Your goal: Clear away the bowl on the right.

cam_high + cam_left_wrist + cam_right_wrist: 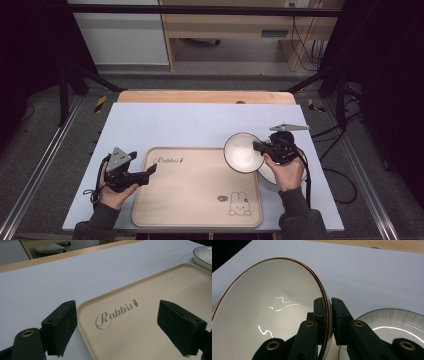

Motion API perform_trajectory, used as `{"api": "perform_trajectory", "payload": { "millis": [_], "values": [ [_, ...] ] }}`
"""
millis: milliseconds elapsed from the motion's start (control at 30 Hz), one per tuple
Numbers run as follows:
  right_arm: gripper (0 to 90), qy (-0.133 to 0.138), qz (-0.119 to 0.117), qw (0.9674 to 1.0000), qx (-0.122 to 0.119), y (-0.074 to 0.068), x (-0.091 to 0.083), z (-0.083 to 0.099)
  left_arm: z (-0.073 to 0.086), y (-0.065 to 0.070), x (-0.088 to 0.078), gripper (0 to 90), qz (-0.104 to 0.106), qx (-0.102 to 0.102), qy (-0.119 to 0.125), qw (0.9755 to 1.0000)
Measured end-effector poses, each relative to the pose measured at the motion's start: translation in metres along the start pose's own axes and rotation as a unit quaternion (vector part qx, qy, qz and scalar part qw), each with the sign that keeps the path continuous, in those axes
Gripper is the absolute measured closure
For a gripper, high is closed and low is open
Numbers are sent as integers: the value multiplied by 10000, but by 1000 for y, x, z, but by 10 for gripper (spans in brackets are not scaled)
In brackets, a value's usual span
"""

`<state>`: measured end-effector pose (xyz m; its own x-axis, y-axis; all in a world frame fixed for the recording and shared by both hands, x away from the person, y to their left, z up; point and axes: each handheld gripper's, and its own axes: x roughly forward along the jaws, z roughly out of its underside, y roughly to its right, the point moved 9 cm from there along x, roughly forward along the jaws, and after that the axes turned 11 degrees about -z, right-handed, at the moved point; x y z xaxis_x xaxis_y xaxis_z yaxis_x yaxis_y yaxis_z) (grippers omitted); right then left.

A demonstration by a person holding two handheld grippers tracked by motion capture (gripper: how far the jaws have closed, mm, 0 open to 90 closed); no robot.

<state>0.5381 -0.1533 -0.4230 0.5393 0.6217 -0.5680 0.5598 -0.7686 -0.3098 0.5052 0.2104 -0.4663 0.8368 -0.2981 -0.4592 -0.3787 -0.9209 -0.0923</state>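
1. As we work from the left side across, we find the left gripper with its jaws standing wide apart and nothing between them; it points toward the tray's near-left corner, level with the table.
2. Seen along the left gripper's jaws, the tray lies straight ahead and slightly below, its rim passing just beside the left-hand jaw, with the word "Rabbit" lying in the gap between them. The tray's long side runs away to this claw's right.
3. Moving right, we see the brown-rimmed bowl held tilted on edge above the tray's far-right corner, its open face turned toward the camera.
4. The right gripper is clamped on that bowl's rim: in the right gripper view one jaw sits inside the bowl and the other outside, pressing the thin wall between them.
5. From this claw the bowl extends ahead and to its left, so the weight hangs off one side of the grip.
6. Just behind and below the right claw, a second bowl with a dark rim rests on the table, beside the tray's right edge.
7. We judge the coming move to be setting the held bowl onto the tray: the open tray floor lies to the left of and below the right claw, and the right hand is far nearer than the left.
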Motion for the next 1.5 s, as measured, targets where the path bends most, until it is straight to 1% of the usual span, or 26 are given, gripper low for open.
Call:
{"api": "perform_trajectory", "payload": {
  "millis": [133, 267, 367, 600, 667, 800, 933, 967, 1067, 1167, 1267, 1333, 1433, 1500],
  "values": [
    [827, 12, -47, 10000, -41, -3, 4, -3, 1, 0, 0, 160, -3, -1, -10, 10000],
    [827, -15, -101, 9999, -54, -10, 13, -7, 0, -1, 0, 160, 2, -18, -8, 10000],
    [827, -47, -117, 9999, -107, -12, 17, -8, 0, -1, 0, 160, 0, -23, -5, 10000],
    [827, -103, -208, 9996, -160, -23, 30, -14, 0, -1, 0, 161, 6, -17, -9, 10000],
    [827, -79, -208, 9996, -201, -23, 31, -15, 1, -1, 0, 161, 8, -16, -11, 10000],
    [827, -66, -286, 9993, -231, -30, 37, -18, 1, -1, 0, 161, 15, -5, -18, 10000],
    [827, -110, -325, 9992, -227, -34, 43, -17, 1, -1, 0, 161, 16, 2, -22, 10000],
    [826, -113, -334, 9990, -279, -35, 45, -17, 1, -1, 0, 161, 15, -2, -22, 10000],
    [827, -133, -324, 9989, -297, -37, 49, -17, 1, -1, 0, 161, 16, -9, -16, 10000],
    [826, -165, -396, 9987, -293, -42, 56, -17, 1, -1, 0, 161, 17, -9, -17, 10000],
    [827, -191, -421, 9986, -259, -43, 59, -16, 1, -1, 0, 161, 20, -4, -16, 10000],
    [827, -194, -436, 9984, -302, -43, 63, -16, 1, -1, 0, 161, 20, -3, -17, 10000],
    [826, -246, -445, 9984, -261, -45, 70, -15, 1, -1, 0, 161, 20, -11, -16, 10000],
    [826, -249, -460, 9983, -270, -46, 71, -15, 1, -1, 0, 161, 22, -8, -19, 10000]
  ]
}}
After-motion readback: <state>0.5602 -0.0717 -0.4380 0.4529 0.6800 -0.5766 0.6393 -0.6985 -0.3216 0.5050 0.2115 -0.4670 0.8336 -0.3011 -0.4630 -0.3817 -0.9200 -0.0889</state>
